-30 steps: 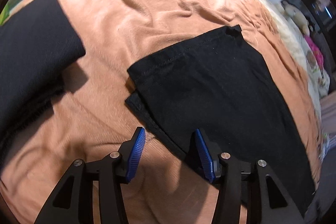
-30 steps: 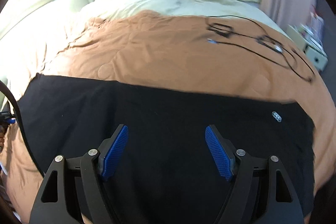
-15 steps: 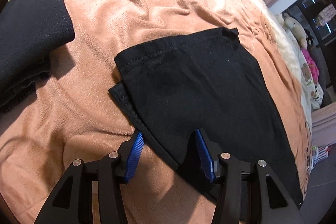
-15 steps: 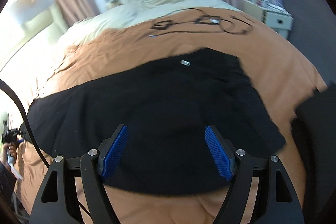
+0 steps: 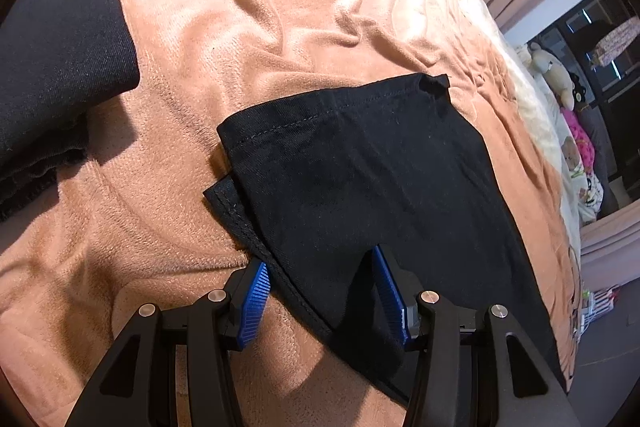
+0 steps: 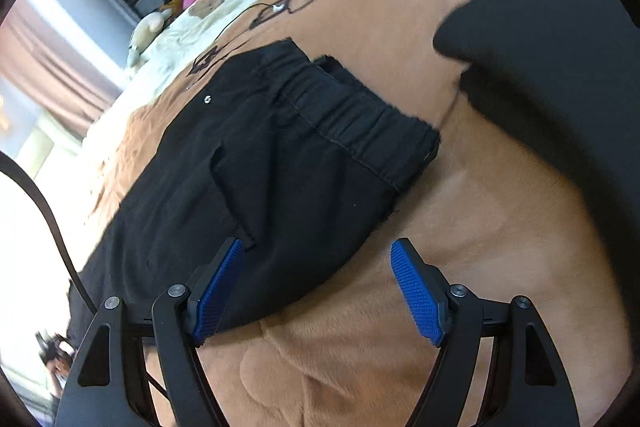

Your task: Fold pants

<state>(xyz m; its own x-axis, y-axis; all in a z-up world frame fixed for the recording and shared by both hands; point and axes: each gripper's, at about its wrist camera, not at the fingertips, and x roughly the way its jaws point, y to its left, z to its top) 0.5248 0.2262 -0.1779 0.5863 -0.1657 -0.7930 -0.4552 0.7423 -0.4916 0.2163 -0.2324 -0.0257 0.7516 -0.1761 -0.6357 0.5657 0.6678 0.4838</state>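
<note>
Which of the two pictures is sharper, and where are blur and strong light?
Left wrist view: sharp; stitching on the pants is clear, hard shadows on the blanket. Right wrist view: softer; the dark cloth at upper right is smeared, the window side is washed out white.

- pants (image 5: 360, 179): matt black woven cloth, stitched hems
- blanket (image 5: 280, 7): soft, fuzzy peach-brown fleece, creased
- left gripper (image 5: 320, 291): matt black plastic, ribbed blue pads, shiny metal pins
</note>
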